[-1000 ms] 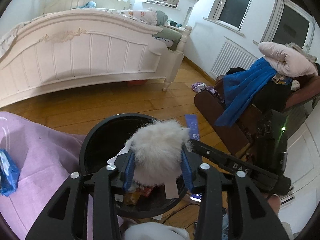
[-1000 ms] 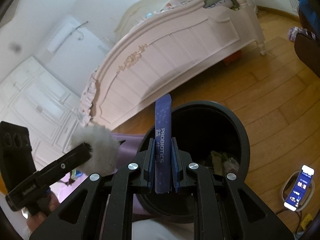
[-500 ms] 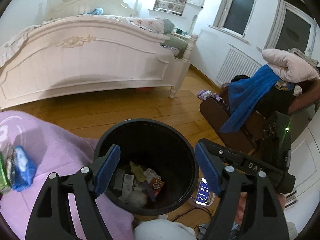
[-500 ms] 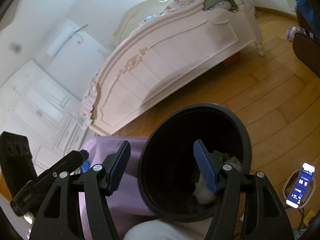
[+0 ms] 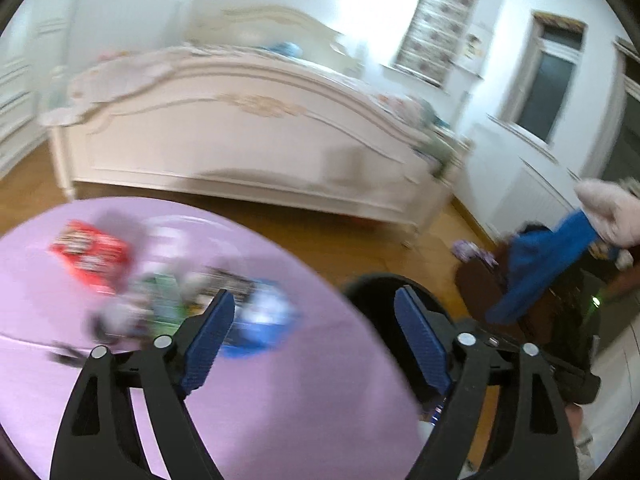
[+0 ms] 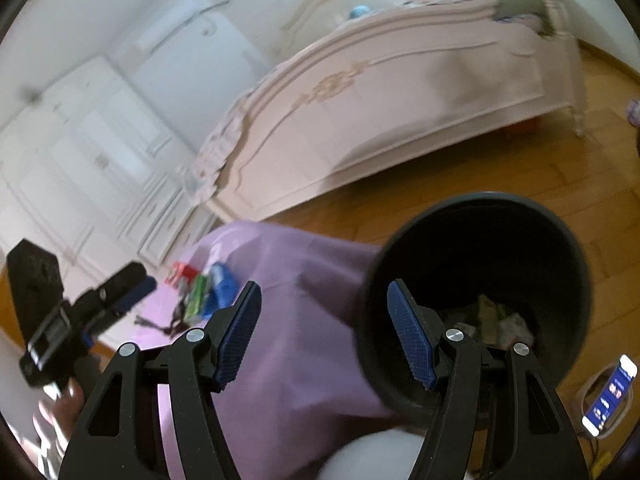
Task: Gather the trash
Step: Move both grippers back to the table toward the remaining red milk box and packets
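My left gripper (image 5: 314, 294) hangs over the purple cloth (image 5: 280, 400), its jaws opening with nothing between them. Just beyond its tips lies a blurred trash pile: a red packet (image 5: 90, 254), a green wrapper (image 5: 166, 300) and a blue wrapper (image 5: 264, 320). The black bin (image 5: 372, 284) shows to its right. My right gripper (image 6: 324, 285) is open and empty, between the cloth (image 6: 288, 320) and the bin (image 6: 480, 216). Trash (image 6: 496, 316) lies at the bin's bottom. The right wrist view also shows the pile (image 6: 204, 288) and the left gripper (image 6: 136, 286) beside it.
A white bed (image 5: 240, 148) stands across the wooden floor (image 6: 560, 160). A dark chair draped with a blue cloth (image 5: 540, 264) is on the right. A lit phone (image 6: 610, 396) lies on the floor by the bin. White wardrobe doors (image 6: 80, 160) line the left wall.
Both grippers opened and dropped the white fluffy ball and the blue probiotics box into the bin. Both then swung left, away from the bin, towards the purple cloth and its trash pile.
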{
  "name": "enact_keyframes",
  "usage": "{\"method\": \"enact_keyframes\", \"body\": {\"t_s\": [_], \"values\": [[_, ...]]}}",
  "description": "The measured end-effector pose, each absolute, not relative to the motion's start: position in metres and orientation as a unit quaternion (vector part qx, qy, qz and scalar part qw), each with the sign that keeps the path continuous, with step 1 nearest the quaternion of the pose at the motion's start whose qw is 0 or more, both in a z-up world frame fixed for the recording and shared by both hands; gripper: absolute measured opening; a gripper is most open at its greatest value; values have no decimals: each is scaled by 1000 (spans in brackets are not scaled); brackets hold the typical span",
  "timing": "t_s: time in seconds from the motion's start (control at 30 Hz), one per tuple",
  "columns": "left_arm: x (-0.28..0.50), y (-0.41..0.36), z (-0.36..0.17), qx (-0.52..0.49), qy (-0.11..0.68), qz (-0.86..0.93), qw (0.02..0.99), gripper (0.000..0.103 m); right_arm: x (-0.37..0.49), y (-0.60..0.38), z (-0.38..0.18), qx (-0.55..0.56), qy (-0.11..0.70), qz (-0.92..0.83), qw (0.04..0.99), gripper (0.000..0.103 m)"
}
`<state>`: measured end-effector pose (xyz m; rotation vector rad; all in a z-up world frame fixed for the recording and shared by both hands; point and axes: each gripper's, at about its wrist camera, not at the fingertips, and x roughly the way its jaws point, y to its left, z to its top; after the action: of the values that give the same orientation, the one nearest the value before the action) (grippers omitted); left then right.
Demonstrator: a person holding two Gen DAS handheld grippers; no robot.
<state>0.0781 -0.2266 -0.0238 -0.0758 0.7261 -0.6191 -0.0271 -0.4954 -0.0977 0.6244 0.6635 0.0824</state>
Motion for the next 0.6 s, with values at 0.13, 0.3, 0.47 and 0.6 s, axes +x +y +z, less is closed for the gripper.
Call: {"method": "enact_keyframes", "body": {"t_s": [0.13, 0.3, 0.47, 0.6], "values": [[111, -166, -21, -62, 357, -228, 904, 89, -2, -461, -92, 279, 332, 67, 899, 66], [157, -114, -32, -102, 399, -172, 895, 89, 35, -422, -92, 252, 348, 92, 898, 66], [193, -97, -50, -135, 441, -166, 872, 89, 64, -398, -94, 224, 356, 105, 901, 66], [213, -99, -60, -143, 460, -155, 862, 89, 85, -388, -91, 209, 352, 119, 905, 66]]}}
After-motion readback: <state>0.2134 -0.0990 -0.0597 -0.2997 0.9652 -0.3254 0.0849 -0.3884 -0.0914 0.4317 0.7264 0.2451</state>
